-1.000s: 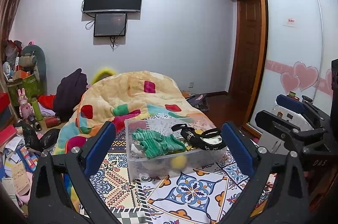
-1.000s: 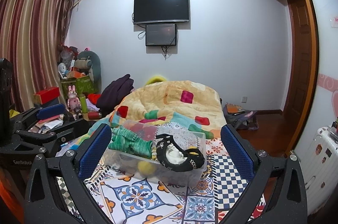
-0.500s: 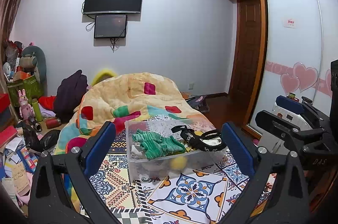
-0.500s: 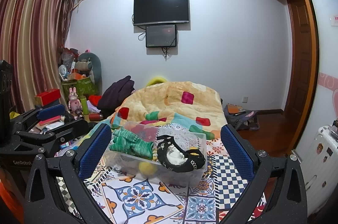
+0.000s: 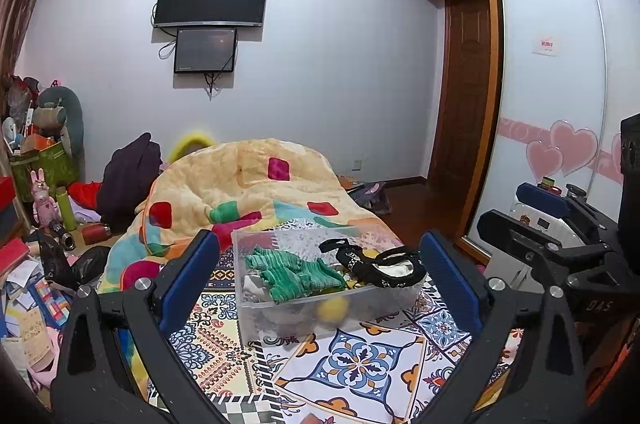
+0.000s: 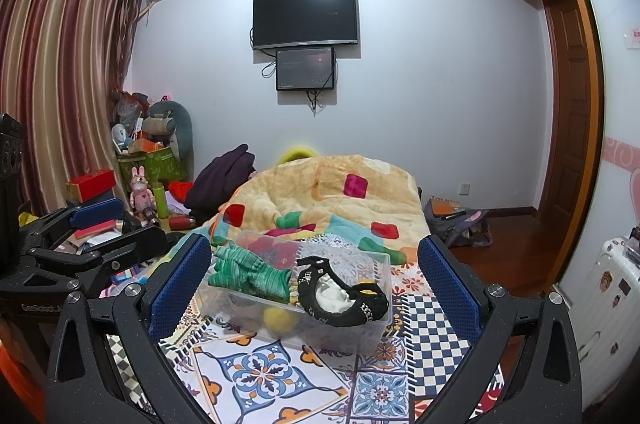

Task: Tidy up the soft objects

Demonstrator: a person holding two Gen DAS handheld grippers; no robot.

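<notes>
A clear plastic bin stands on the patterned bed sheet. In it lie a green striped cloth, a black garment with white inside and a yellow ball. My left gripper is open and empty, held back from the bin. My right gripper is open and empty, also short of the bin. Each gripper shows at the edge of the other's view.
A bunched patchwork quilt lies behind the bin. Clutter, boxes and toys fill the floor on the left. A wardrobe with sliding doors and a white suitcase stand on the right.
Both views have drifted very slightly; the bin and its contents have not moved. Both grippers stay open.
</notes>
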